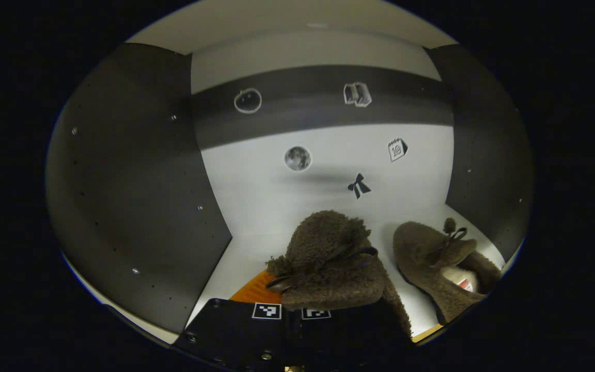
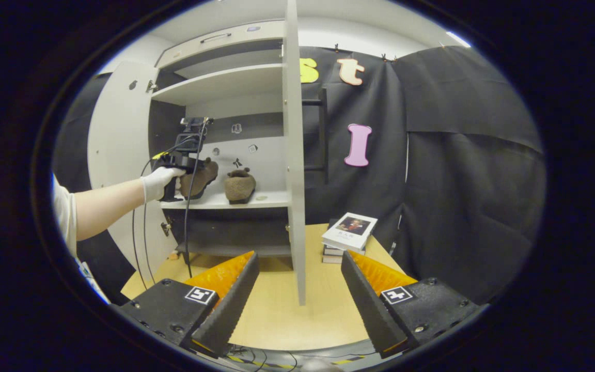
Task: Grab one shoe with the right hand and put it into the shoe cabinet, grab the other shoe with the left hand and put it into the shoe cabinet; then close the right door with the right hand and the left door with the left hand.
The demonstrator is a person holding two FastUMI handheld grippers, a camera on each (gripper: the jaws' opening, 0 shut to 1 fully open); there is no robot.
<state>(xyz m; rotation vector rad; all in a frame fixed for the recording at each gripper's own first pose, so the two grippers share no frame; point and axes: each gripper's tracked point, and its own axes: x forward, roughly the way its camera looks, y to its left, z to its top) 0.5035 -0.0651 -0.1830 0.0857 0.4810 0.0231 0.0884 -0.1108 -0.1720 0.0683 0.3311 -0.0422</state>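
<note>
Inside the cabinet (image 1: 323,155), on a smooth pale shelf (image 1: 256,248), two fuzzy brown shoes were seen in the left gripper view. One shoe (image 1: 328,258), woolly and rounded with a thin bow, was held between the fingers of the left gripper (image 1: 297,310), close to the camera. The other shoe (image 1: 439,266) lay just beside it, its lined opening showing. Small flat stickers dotted the back wall. In the right gripper view, a gloved hand (image 2: 157,182) was seen holding the left gripper at the shelf. The right gripper (image 2: 300,289) hung with ridged, wedge-shaped fingers set wide, over a wooden surface (image 2: 287,320), facing the edge of the right door (image 2: 295,155). A stack of books (image 2: 348,235) rested nearby.
</note>
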